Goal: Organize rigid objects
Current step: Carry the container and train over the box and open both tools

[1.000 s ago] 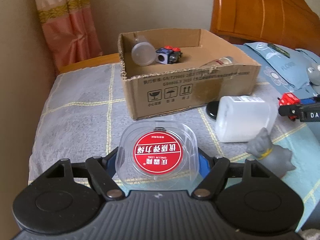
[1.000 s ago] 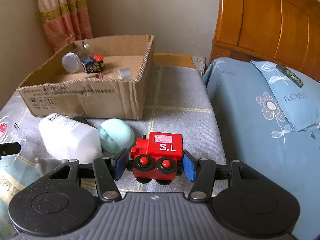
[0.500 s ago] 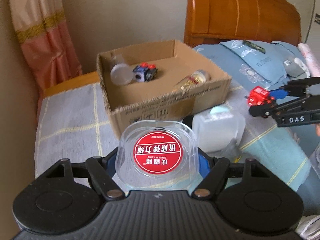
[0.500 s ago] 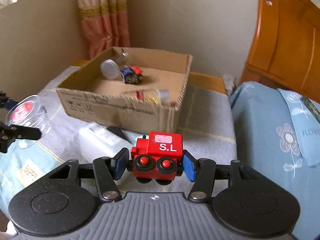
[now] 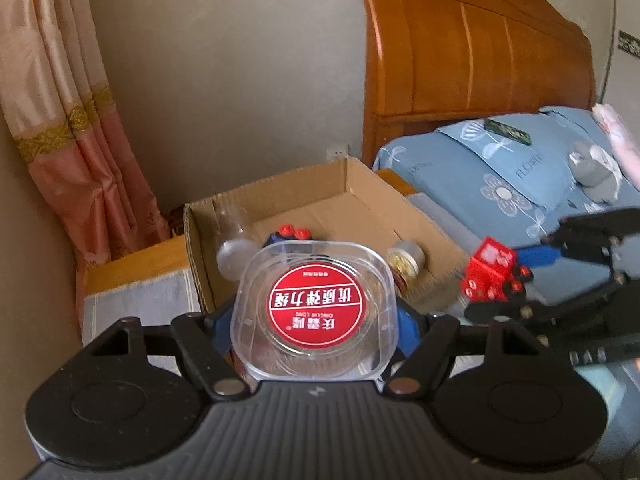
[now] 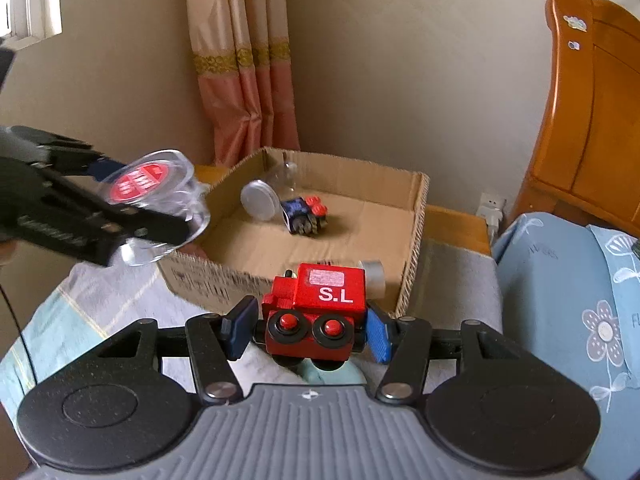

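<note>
My left gripper (image 5: 316, 316) is shut on a clear plastic case with a red round label (image 5: 316, 304) and holds it in the air at the near left edge of the open cardboard box (image 5: 352, 184); the case also shows in the right wrist view (image 6: 152, 184). My right gripper (image 6: 306, 328) is shut on a red toy train marked S.L (image 6: 320, 308), above the box's near wall (image 6: 216, 276); the train shows in the left wrist view (image 5: 492, 272). In the box lie a clear cup (image 6: 260, 200), a blue and red toy car (image 6: 304, 216) and a small capped bottle (image 6: 372, 276).
The box sits on a grey checked bedspread (image 6: 456, 280). A blue flowered pillow (image 5: 516, 160) with a grey plush toy (image 5: 592, 172) lies to the right by the wooden headboard (image 5: 460, 52). A pink curtain (image 5: 80, 152) hangs at the left. A pale teal object (image 6: 332, 374) lies under the train.
Both grippers have risen and moved toward the box with their loads. The box now looks closer and lower in both views, and the white jar has gone out of sight.
</note>
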